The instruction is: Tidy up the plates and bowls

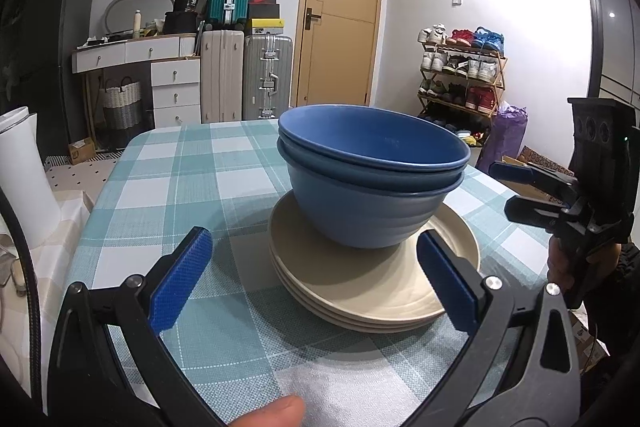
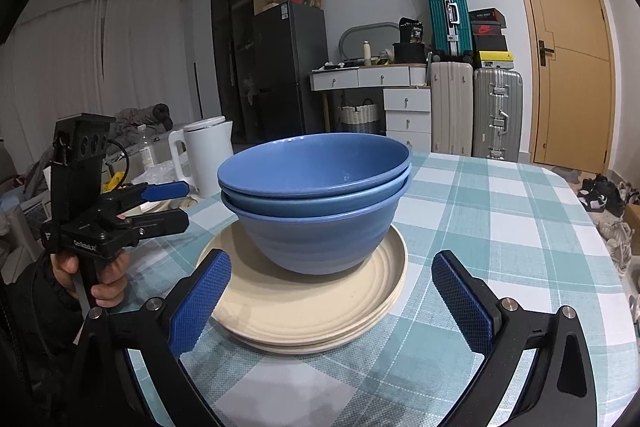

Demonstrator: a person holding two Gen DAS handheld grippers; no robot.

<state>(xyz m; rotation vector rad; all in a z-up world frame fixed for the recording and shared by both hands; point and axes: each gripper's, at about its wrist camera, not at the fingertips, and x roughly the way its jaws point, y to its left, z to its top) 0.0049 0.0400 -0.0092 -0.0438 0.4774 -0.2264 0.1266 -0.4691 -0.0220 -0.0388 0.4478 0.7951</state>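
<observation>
A nested stack of blue bowls (image 1: 372,183) (image 2: 316,199) stands upright on a stack of cream plates (image 1: 360,291) (image 2: 296,307), on a table with a teal checked cloth (image 1: 180,163) (image 2: 500,219). My left gripper (image 1: 316,283) is open; its blue pads flank the near edge of the plates without touching them. My right gripper (image 2: 332,303) is also open, its pads on either side of the plates' near rim. Each view shows the other gripper beside the stack: the right gripper (image 1: 528,193) at the right, the left gripper (image 2: 164,205) at the left.
A white kettle (image 2: 208,147) (image 1: 20,171) stands off the table's left side. A hand (image 2: 108,283) holds the left gripper's handle. Beyond the far table edge are suitcases (image 1: 244,79), a door (image 1: 340,15) and a shoe rack (image 1: 460,75).
</observation>
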